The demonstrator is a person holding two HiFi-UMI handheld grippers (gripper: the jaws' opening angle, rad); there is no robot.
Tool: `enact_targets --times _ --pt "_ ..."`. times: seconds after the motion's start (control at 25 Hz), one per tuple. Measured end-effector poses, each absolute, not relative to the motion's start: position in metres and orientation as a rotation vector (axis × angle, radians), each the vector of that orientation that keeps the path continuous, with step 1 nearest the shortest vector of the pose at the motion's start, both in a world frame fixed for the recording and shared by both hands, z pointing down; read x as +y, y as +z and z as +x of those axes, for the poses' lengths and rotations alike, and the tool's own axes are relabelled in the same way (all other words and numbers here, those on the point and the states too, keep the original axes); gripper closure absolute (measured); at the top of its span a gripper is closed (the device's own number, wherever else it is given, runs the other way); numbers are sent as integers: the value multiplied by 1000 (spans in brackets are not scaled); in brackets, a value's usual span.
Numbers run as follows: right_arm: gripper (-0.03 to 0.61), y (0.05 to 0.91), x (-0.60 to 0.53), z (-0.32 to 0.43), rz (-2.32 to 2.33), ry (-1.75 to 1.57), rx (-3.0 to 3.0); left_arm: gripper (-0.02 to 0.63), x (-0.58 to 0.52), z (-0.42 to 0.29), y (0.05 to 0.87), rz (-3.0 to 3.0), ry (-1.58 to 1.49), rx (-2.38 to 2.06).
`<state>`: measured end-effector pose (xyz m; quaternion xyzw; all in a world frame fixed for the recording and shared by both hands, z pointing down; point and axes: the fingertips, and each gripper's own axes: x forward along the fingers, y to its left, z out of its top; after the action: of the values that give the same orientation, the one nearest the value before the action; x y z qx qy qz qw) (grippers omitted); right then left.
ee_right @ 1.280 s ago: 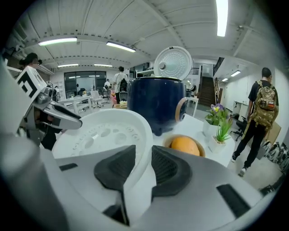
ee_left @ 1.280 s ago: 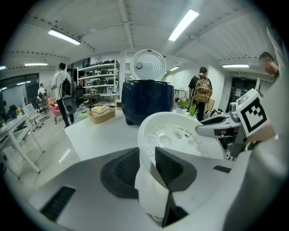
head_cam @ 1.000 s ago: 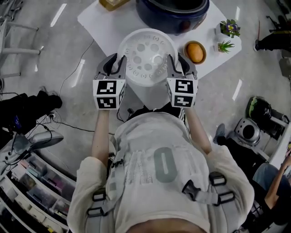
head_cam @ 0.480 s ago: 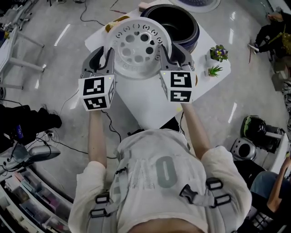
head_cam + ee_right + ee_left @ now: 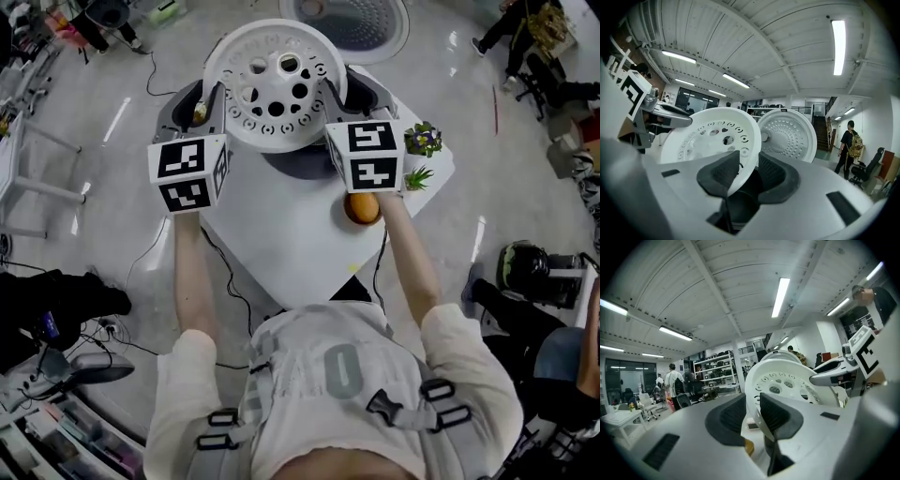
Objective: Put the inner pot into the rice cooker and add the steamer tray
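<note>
The white perforated steamer tray (image 5: pixel 277 80) hangs in the air, tilted, above the dark rice cooker (image 5: pixel 302 161) at the far side of the table. My left gripper (image 5: pixel 208 101) is shut on the tray's left rim, and its pads clamp the thin edge (image 5: pixel 751 411). My right gripper (image 5: pixel 349 94) holds the right rim (image 5: pixel 747 171); its jaws are opening slightly with the rim still between the pads. In the right gripper view the tray (image 5: pixel 712 136) stands in front of the cooker's raised lid (image 5: pixel 787 133). The cooker's inside is hidden under the tray.
The white table (image 5: pixel 281 239) carries an orange in a small bowl (image 5: pixel 362 206) and two small potted plants (image 5: pixel 422 141) near my right wrist. The open lid (image 5: pixel 349 17) stands behind the cooker. Cables trail on the floor (image 5: pixel 141 272) to the left; people stand far off.
Both grippers have risen and moved away from the person with the tray. It has gone from low over the near table to above the cooker, now tilted.
</note>
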<state>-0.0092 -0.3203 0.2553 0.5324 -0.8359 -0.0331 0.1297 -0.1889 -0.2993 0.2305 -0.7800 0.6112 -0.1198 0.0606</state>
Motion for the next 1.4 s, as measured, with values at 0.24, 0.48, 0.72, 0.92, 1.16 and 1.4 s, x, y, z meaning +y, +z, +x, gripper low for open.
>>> enact_targets --times 0.24,0.48,0.72,0.92,1.16,1.4 --pt "440 276 -348 5 1491 28 -2378 509 -342 -174 249 -2432 -451 1824" --pt "430 309 -373 30 1437 174 -2317 509 -384 -148 282 -2510 -597 1796" --pt "412 317 -281 124 1429 212 -2232 512 -308 -51 287 -2551 -665 1747" --pt "402 351 -267 157 1430 239 -2145 514 -305 -15 318 -2583 -738 1700" --pt "403 379 -386 44 1355 322 -2214 515 -417 -130 349 -2552 -798 1794" --pt "411 380 -379 54 1431 338 -2247 520 -412 -123 358 -2569 -784 1808"
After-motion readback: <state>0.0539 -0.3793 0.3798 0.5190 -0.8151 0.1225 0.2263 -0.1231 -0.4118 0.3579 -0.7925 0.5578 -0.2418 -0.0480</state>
